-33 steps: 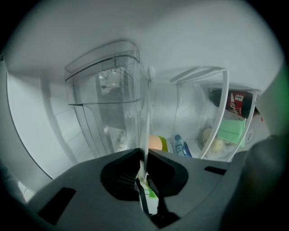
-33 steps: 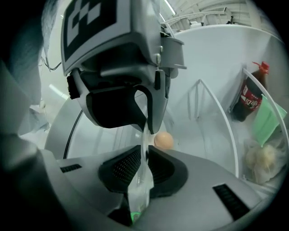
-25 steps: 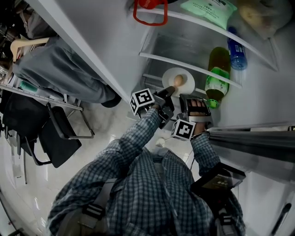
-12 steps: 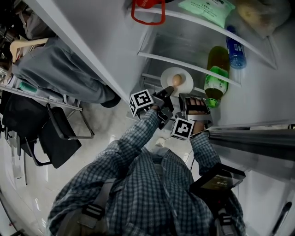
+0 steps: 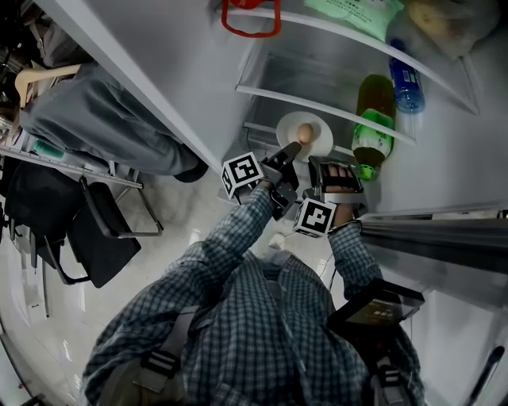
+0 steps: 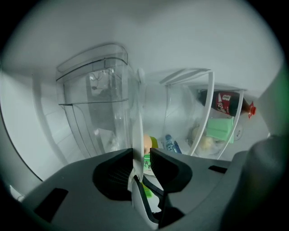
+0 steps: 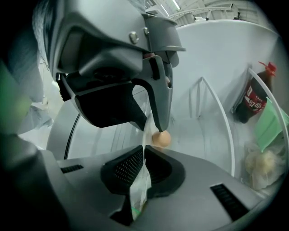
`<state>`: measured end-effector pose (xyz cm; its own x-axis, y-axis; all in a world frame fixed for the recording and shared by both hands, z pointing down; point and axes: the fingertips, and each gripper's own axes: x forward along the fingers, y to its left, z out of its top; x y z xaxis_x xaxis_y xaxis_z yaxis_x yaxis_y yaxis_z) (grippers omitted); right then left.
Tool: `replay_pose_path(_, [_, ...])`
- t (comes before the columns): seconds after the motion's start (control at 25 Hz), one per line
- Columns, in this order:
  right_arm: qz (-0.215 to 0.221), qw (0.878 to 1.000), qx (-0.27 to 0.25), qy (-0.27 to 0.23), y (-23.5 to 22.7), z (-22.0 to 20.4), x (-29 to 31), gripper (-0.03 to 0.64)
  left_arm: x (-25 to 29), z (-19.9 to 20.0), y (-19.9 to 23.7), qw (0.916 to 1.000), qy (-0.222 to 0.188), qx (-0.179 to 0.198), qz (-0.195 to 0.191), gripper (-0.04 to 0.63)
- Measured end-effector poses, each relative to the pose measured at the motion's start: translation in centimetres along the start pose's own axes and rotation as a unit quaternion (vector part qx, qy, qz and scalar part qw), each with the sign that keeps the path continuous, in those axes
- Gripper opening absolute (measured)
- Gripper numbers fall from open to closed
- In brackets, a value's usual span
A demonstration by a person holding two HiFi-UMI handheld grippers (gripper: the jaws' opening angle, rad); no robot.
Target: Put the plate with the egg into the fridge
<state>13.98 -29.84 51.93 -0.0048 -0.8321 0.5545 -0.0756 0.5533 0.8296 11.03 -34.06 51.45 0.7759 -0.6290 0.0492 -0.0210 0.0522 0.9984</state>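
A white plate with a brown egg on it is held level just in front of the lower fridge shelf. My left gripper is shut on the plate's near left rim and my right gripper is shut on its near right rim. In the left gripper view the plate runs edge-on between the pads of that gripper, with the egg behind it. In the right gripper view the rim is pinched by that gripper; the egg lies beyond, under the left gripper.
A green bottle stands on the shelf right of the plate, and a blue-capped bottle sits higher. A green packet and a red handle are above. The open fridge door is at left. A cola bottle lies on an upper shelf.
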Motion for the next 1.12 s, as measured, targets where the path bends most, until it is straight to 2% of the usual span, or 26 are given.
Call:
replay_pose_path(0.12, [0.001,1.0,0.003,0.001,0.1,0.0,0.0,0.024,-0.2,-0.2,0.0,1.0,0.001,-0.002,-0.002,0.101])
replay_pose_path(0.48, [-0.002,1.0,0.018,0.011,-0.8,-0.6,0.6,0.021,-1.0,-3.0,-1.0,0.9988,0.048,0.001,-0.012,0.101])
replay_pose_path(0.64, [0.001,1.0,0.022,0.015,-0.8,-0.8,0.9,0.021,-2.6,-4.1,-1.9,0.9972,0.057,-0.027,-0.04,0.1])
replay_pose_path(0.84, [0.002,0.999,0.042,0.02,-1.5,-0.9,1.6,0.021,-4.6,-4.2,-3.8,0.9933,0.039,-0.067,-0.086,0.1])
replay_pose_path(1.12, [0.007,0.999,0.047,0.02,-1.3,-1.0,2.7,0.023,-6.6,-3.9,-4.9,0.9878,0.023,-0.085,-0.129,0.093])
